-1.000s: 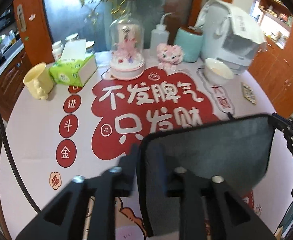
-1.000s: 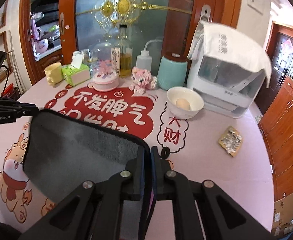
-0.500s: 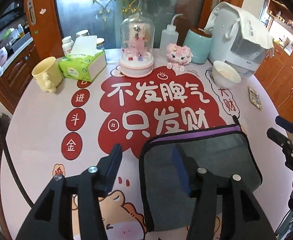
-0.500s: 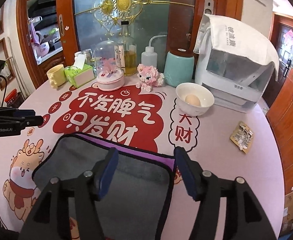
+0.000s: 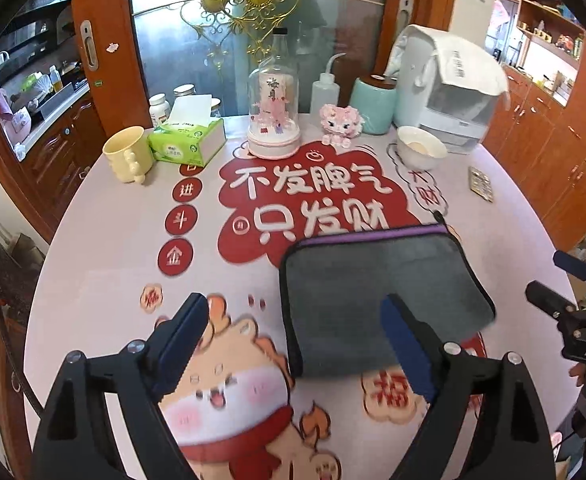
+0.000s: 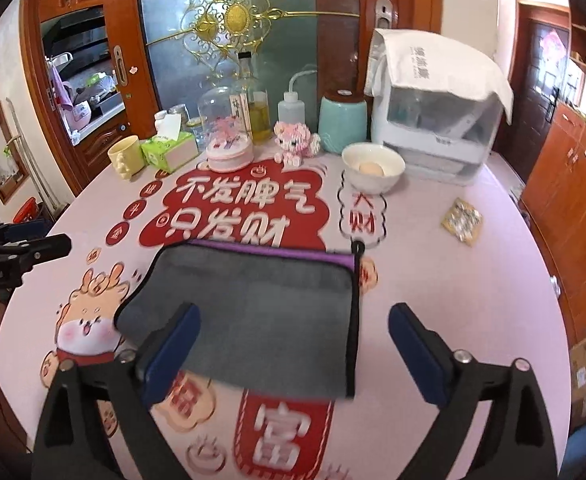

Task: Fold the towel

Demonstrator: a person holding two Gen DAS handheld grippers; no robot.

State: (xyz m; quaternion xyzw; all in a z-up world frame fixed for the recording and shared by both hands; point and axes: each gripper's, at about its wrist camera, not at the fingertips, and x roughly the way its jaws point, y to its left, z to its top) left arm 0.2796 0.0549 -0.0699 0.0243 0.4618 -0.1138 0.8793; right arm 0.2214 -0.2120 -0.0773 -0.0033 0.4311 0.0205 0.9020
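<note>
Grey towel (image 5: 377, 296) lies folded flat on tabletop (image 5: 105, 248), purple edge at far side. Left hand-held gripper (image 5: 297, 344) & right hand-held gripper (image 6: 293, 344) both spread wide, holding nothing, above towel's near edge.

Yellow mug (image 5: 127, 153) beside tissue box (image 5: 187, 142); bowl (image 6: 373, 166).

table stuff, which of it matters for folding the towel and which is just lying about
For the job: grey towel, left gripper, right gripper, both open.

Just lying about: yellow mug, tissue box, white bowl, teal canister, pink toy.
</note>
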